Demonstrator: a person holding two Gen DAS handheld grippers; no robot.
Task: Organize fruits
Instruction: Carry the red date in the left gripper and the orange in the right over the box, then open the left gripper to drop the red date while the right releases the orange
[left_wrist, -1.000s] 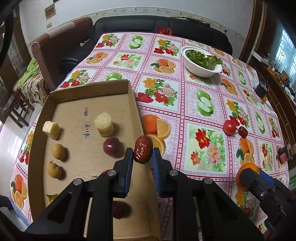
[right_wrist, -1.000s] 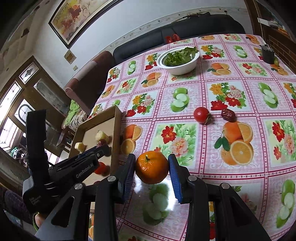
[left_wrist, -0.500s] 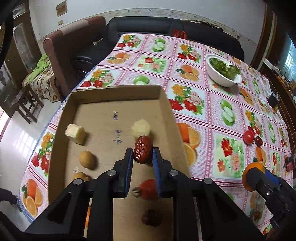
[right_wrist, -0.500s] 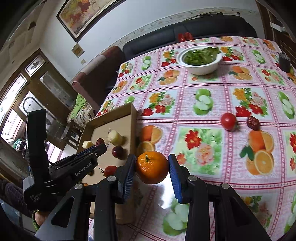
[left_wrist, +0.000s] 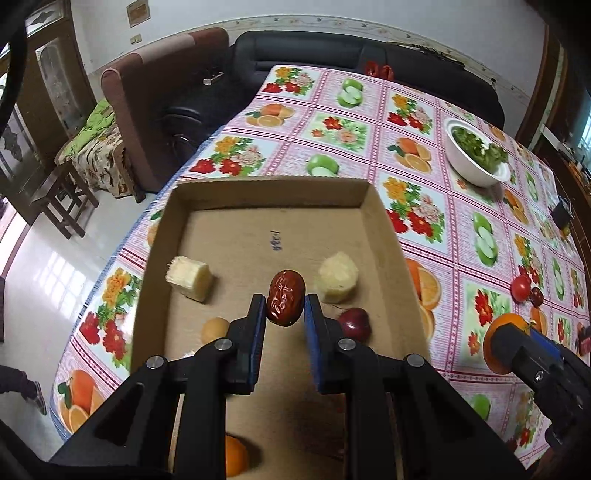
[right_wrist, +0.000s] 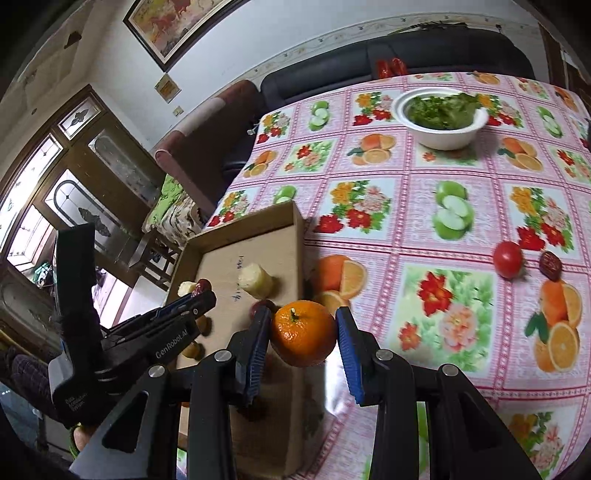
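L tool angled down over cardboard tray, gripping red date, R tool gripping orange

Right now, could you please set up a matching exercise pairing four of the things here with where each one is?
Things:
1. date
2. tangerine
3. tomato
4. greens

Places:
A. in the white bowl
B. in the right gripper
C. on the tablecloth
D. in the left gripper

Pairs: 1-D, 2-B, 3-C, 4-A
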